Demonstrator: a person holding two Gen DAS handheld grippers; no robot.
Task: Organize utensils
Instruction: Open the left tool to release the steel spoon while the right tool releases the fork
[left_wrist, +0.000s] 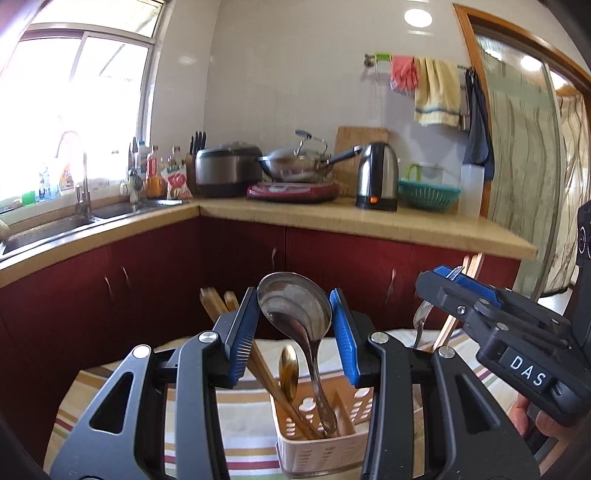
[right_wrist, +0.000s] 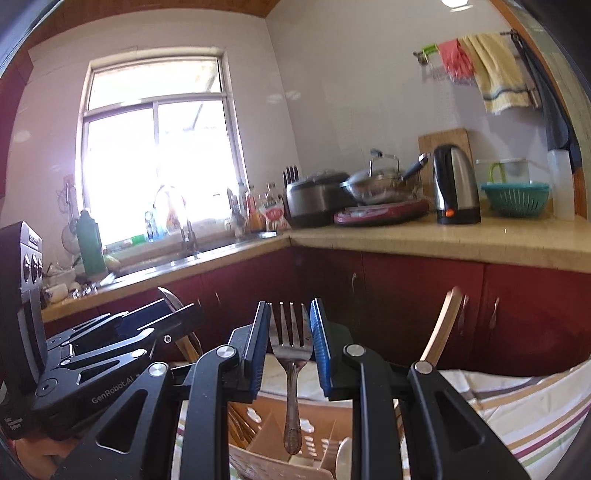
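Both hand-held grippers are seen closed on cutlery above a beige perforated plastic utensil caddy (left_wrist: 325, 435). Between the blue pads of the left gripper (left_wrist: 293, 325) the bowl of a large steel ladle-shaped spoon (left_wrist: 293, 306) is clamped, its handle hanging down into the caddy. Beside that handle, inside the caddy, a small gold-coloured spoon (left_wrist: 289, 373) and brown wooden chopsticks (left_wrist: 273, 384) are leaned, the chopsticks running up behind the gripper's left pad. A silver steel fork (right_wrist: 291, 343) is gripped at its head by the right gripper (right_wrist: 290, 332), tines up, with its patterned handle hanging over a compartment of the caddy; whether the handle tip touches the caddy cannot be told. The caddy is set on a striped cloth (left_wrist: 236, 417) of white, tan, red and green bands. Behind the caddy, dark red cabinet doors (left_wrist: 332, 258) are seen under a beige countertop (left_wrist: 369, 218). On that countertop, well beyond the caddy, a steel electric kettle (left_wrist: 376, 177) and a teal plastic colander (left_wrist: 428, 194) are stood.
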